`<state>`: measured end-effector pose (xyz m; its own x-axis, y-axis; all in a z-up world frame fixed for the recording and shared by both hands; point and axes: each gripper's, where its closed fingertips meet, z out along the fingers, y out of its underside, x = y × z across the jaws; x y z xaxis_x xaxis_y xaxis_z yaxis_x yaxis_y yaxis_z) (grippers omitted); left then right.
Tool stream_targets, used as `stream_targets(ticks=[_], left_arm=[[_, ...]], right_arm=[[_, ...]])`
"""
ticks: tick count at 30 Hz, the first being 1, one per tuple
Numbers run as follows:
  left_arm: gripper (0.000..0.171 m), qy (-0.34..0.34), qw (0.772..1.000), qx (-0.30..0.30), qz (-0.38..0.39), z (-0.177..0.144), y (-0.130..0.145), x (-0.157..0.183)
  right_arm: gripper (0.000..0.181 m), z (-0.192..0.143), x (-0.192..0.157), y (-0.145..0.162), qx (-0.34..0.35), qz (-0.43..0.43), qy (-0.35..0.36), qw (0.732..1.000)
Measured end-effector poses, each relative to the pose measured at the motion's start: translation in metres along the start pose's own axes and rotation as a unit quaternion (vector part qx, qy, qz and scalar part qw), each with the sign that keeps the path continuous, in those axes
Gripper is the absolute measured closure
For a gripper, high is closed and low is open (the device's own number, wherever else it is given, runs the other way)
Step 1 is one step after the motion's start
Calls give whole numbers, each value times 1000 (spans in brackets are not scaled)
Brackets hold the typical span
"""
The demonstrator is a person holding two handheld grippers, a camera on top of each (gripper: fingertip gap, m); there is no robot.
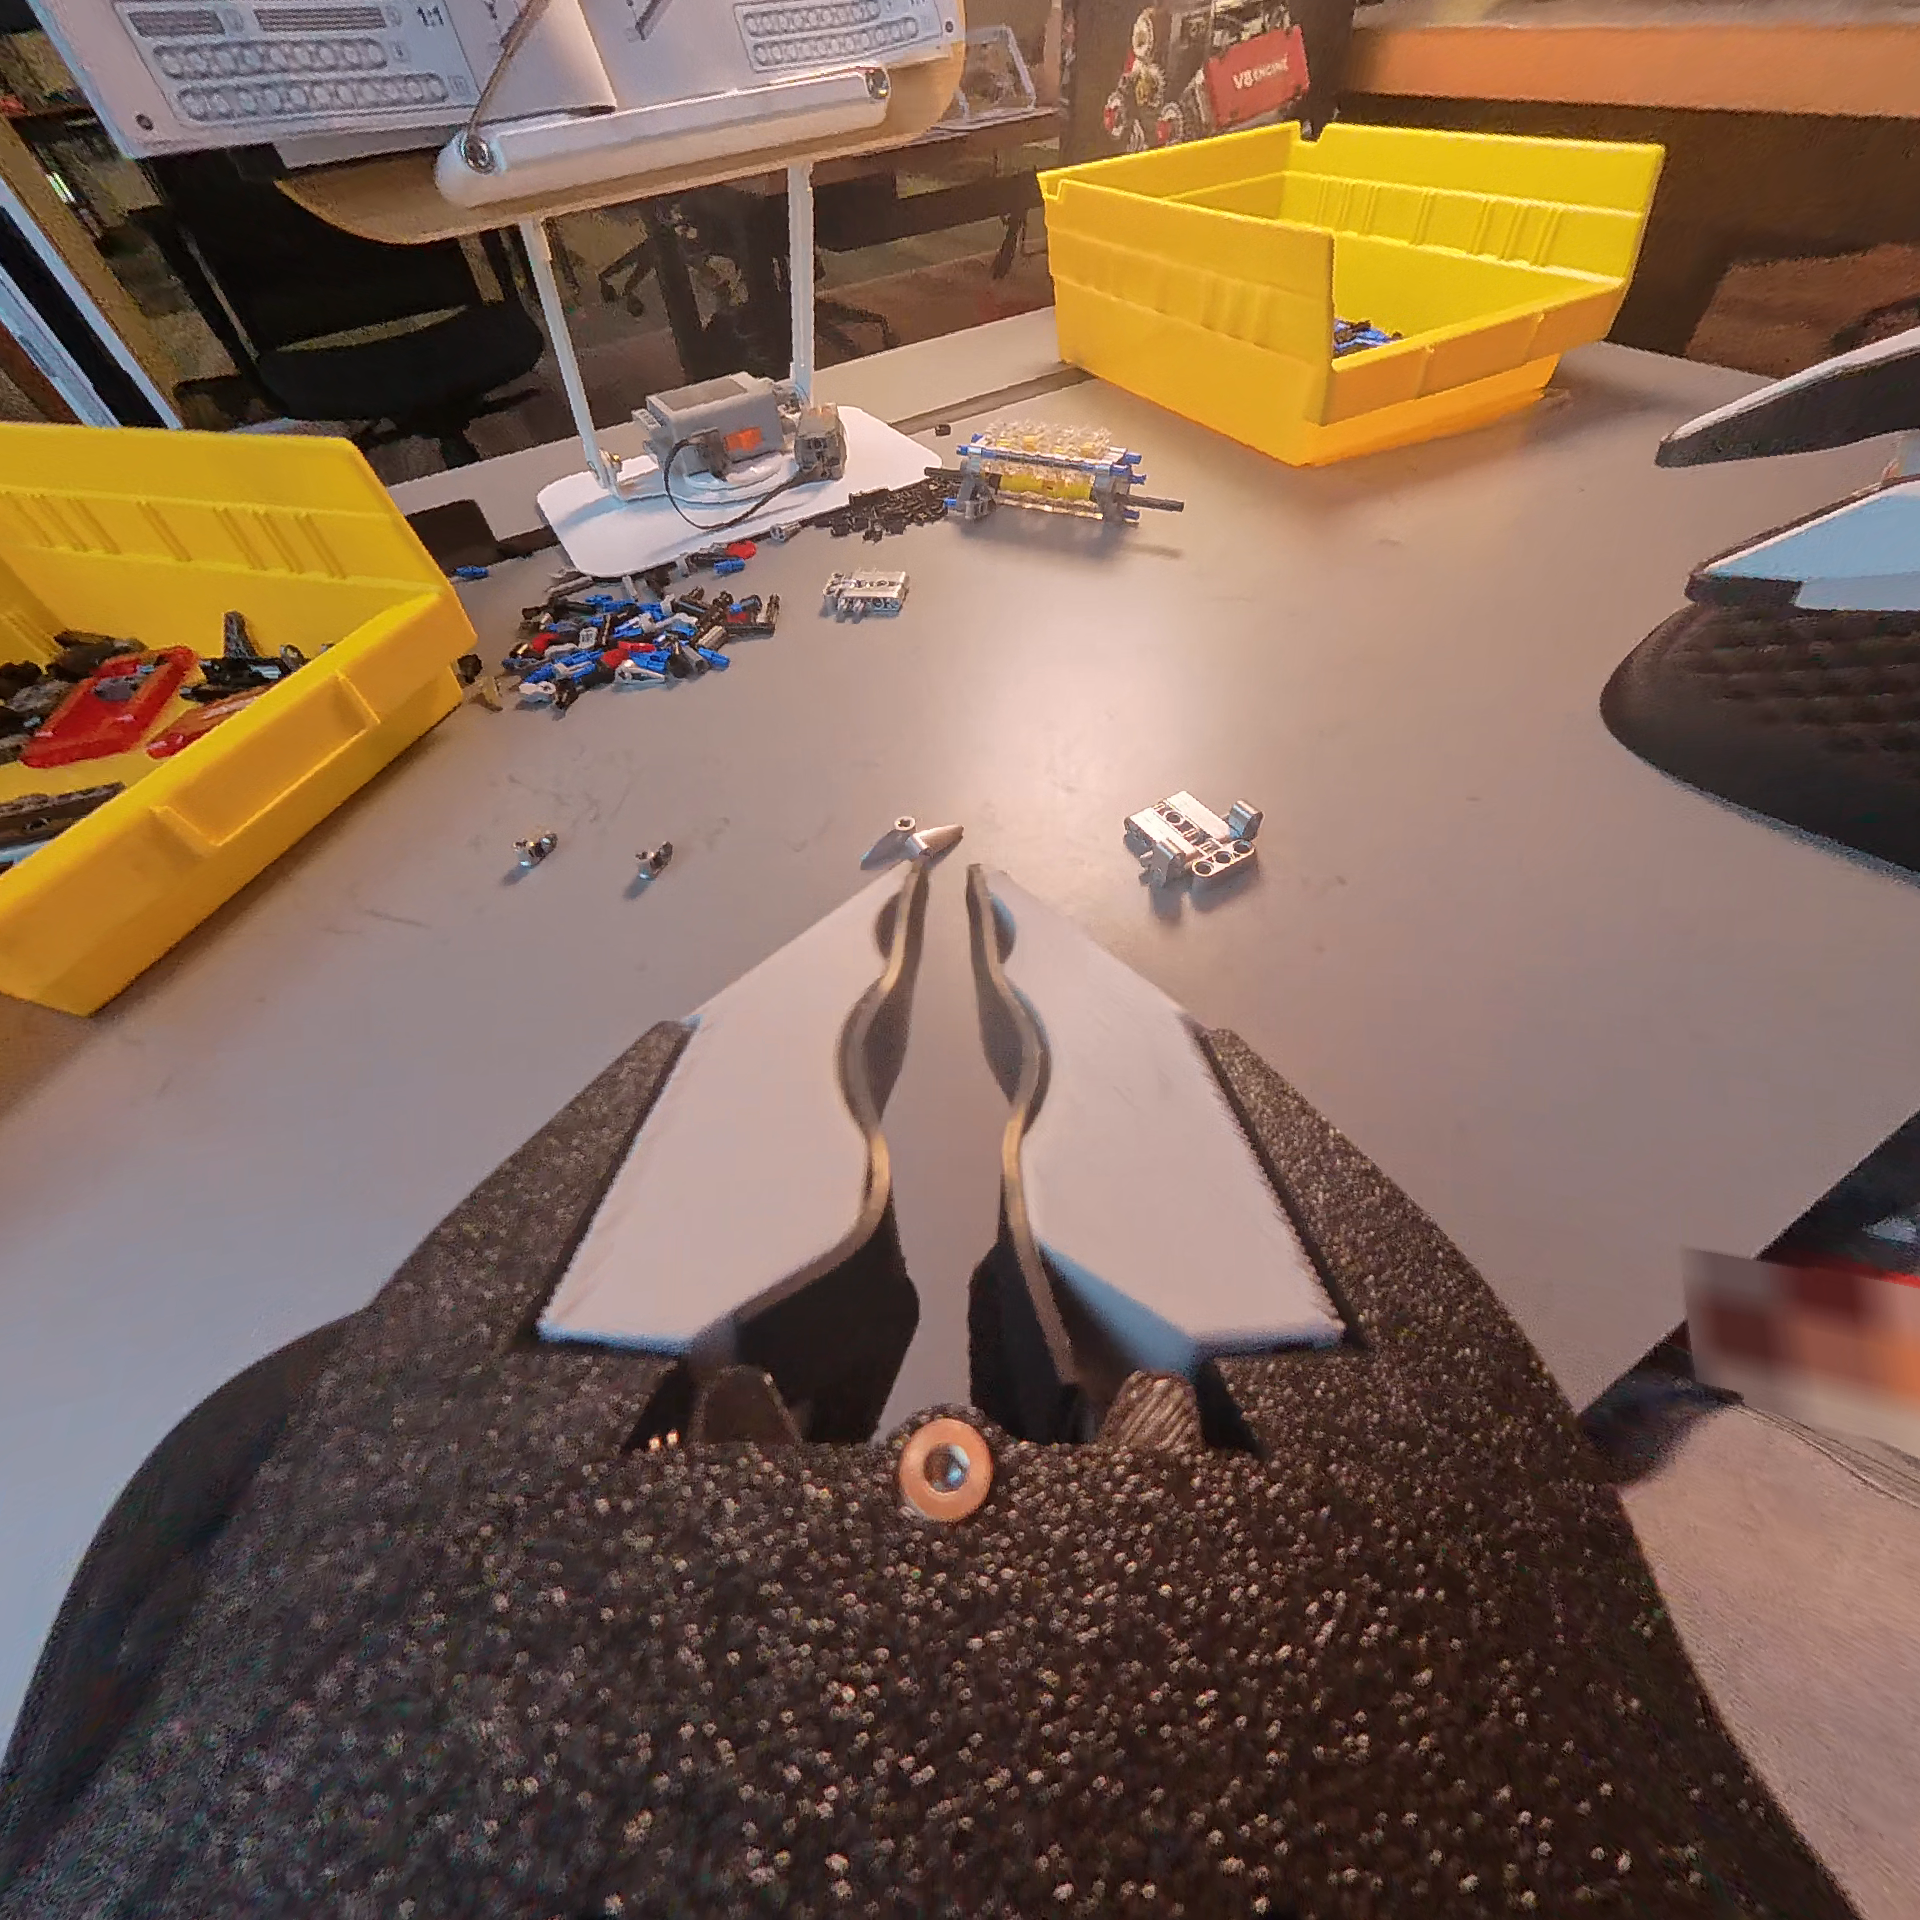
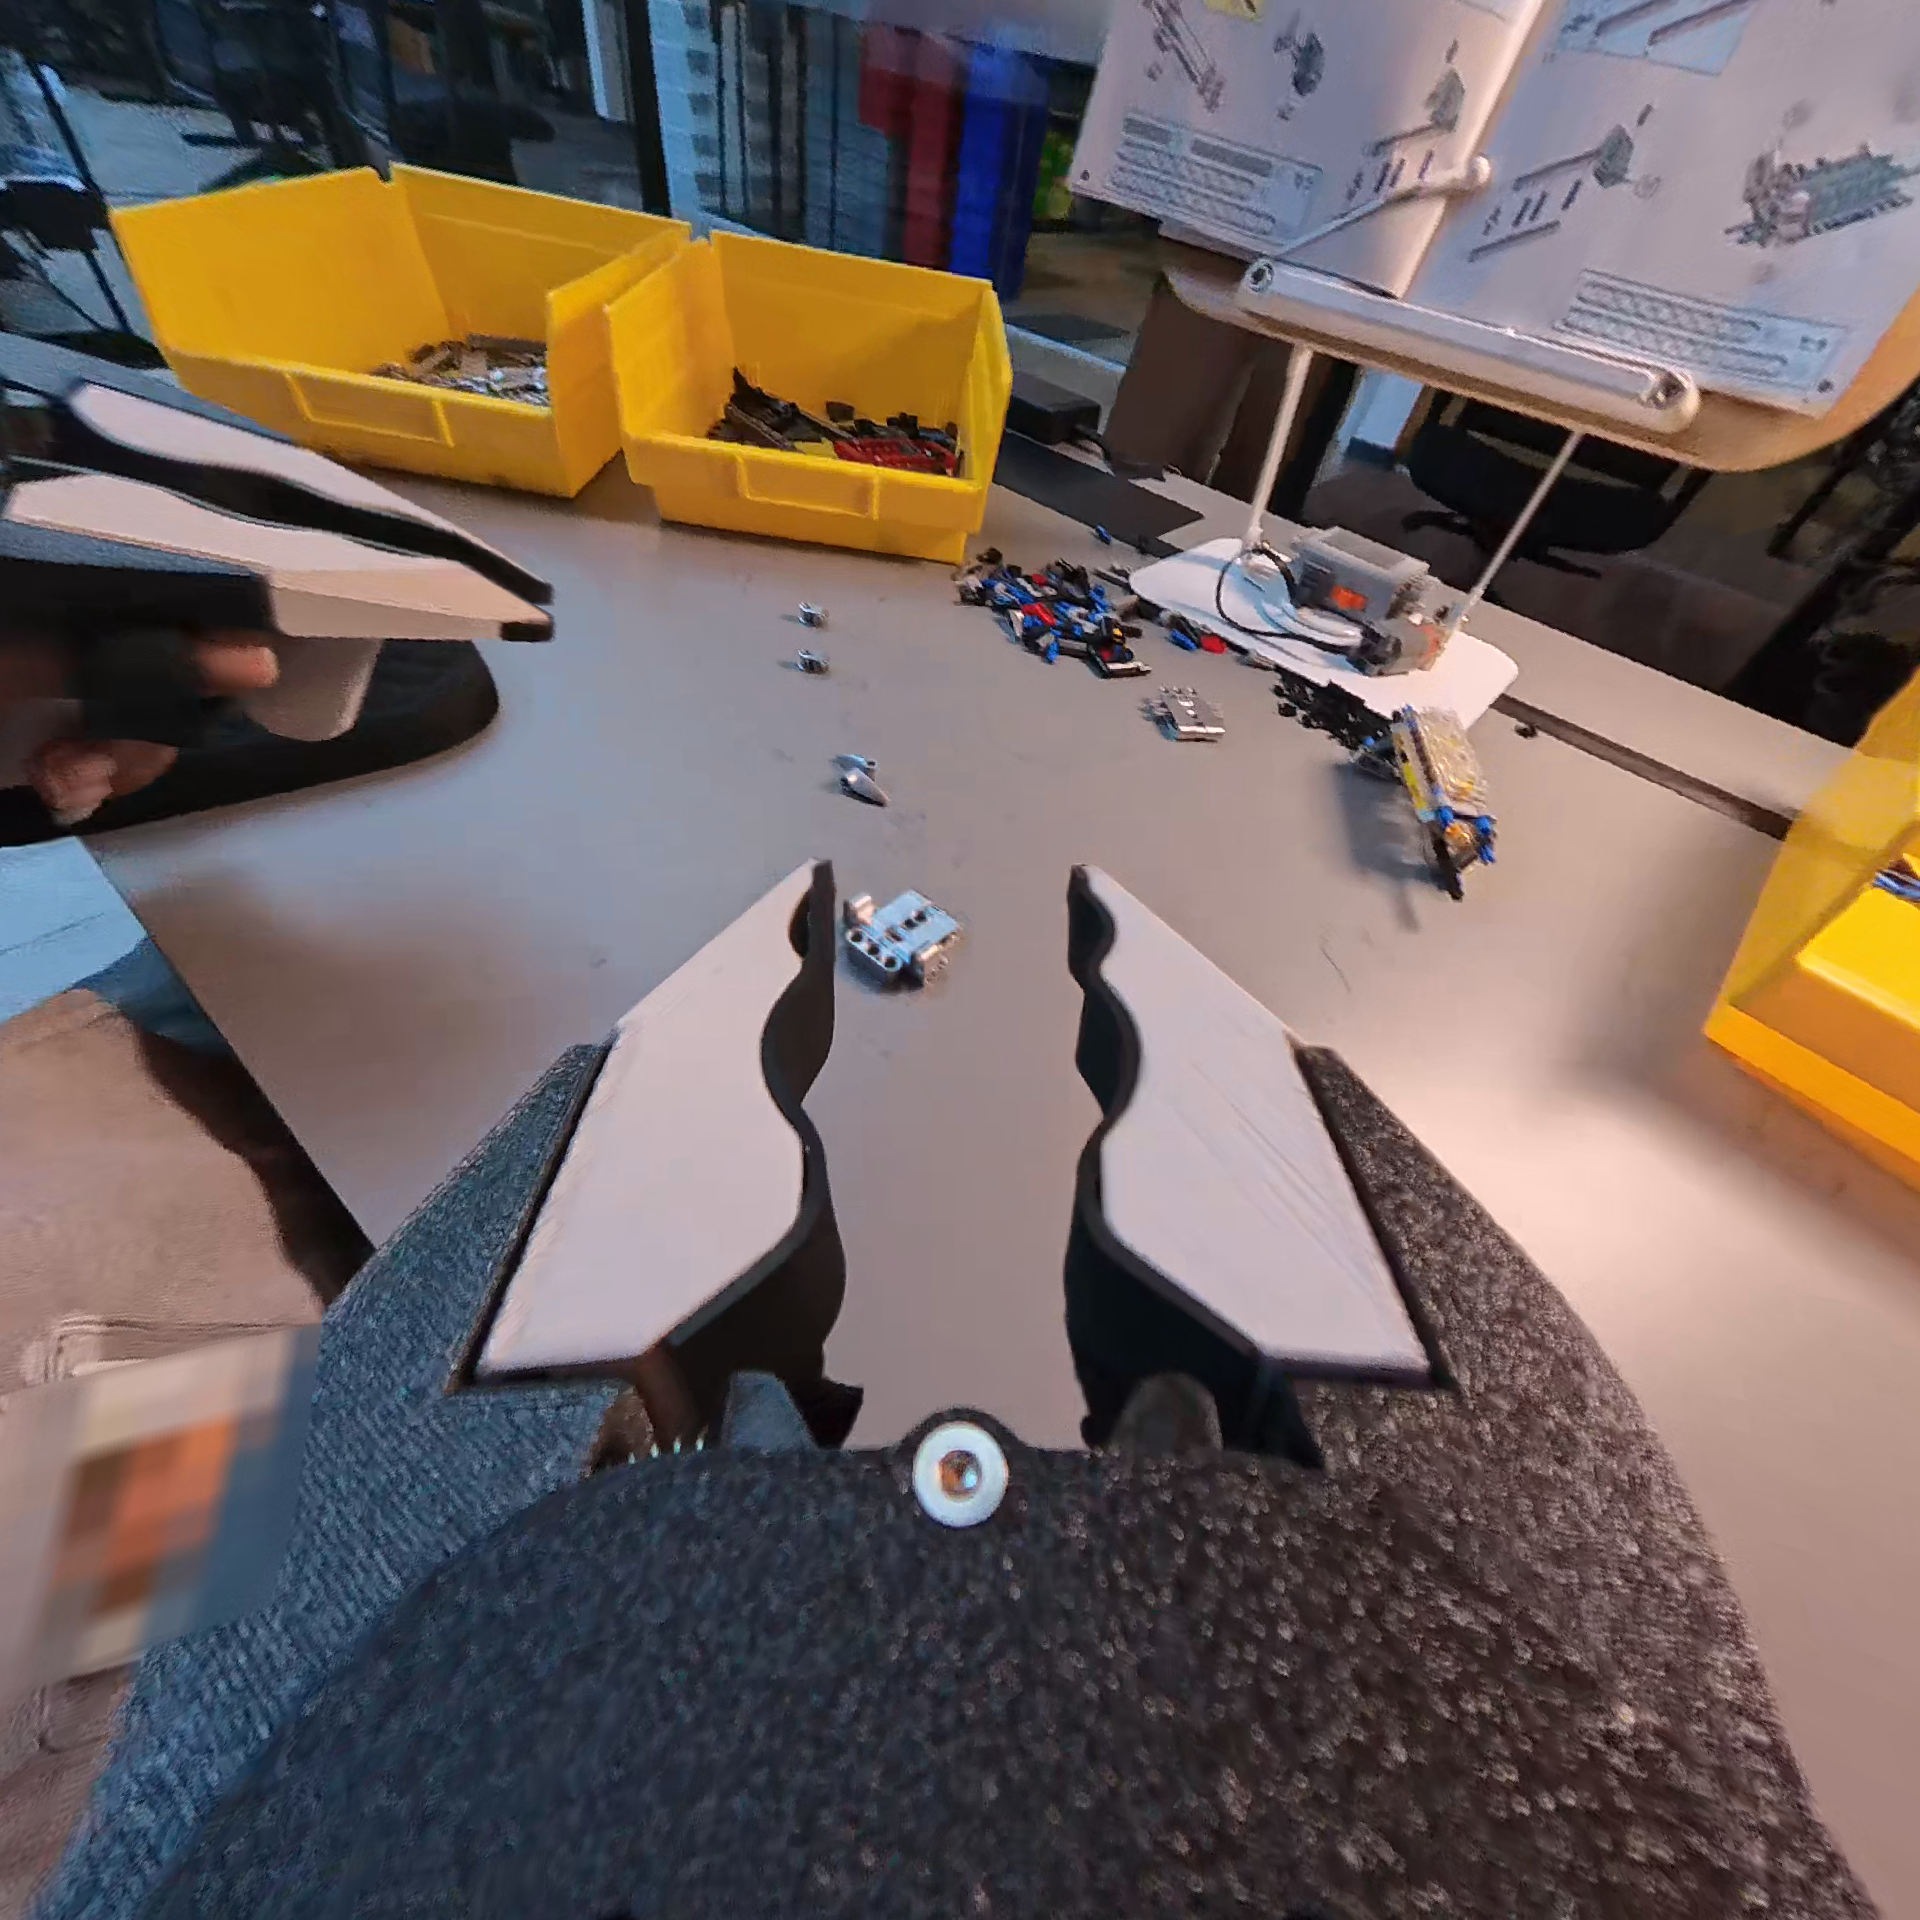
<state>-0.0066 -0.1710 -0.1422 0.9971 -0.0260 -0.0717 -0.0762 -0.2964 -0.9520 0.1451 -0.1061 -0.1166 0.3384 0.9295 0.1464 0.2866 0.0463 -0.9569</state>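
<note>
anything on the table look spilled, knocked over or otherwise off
Nothing looks damaged. The one untidy spot is a loose heap of small blue, black and red pieces lying on the bare table beside the yellow bin instead of in it. A few small grey parts also lie scattered singly ahead of the left gripper.

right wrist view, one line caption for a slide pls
Open right hand-held gripper above a small grey brick assembly on the grey table.
</note>
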Motion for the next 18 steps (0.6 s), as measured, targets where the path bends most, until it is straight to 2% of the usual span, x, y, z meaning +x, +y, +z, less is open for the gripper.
stream_targets(ticks=[2, 6, 13, 18], left_arm=[[171, -3, 1000, 0, 16, 8, -6, 0], [171, -26, 998, -20, 48, 38, -13, -7], [171, -95, 980, -96, 148, 91, -2, -17], [171, -121, 968, -109, 193, 100, -2, -17]], right_arm=[[144, 6, -12, -9, 8, -15, -13, 1000], [181, 9, -47, -41, 57, -48, -59, 995], [181, 14, -132, -97, 117, -79, -179, 974], [181, 29, -157, -90, 87, -79, -219, 969]])
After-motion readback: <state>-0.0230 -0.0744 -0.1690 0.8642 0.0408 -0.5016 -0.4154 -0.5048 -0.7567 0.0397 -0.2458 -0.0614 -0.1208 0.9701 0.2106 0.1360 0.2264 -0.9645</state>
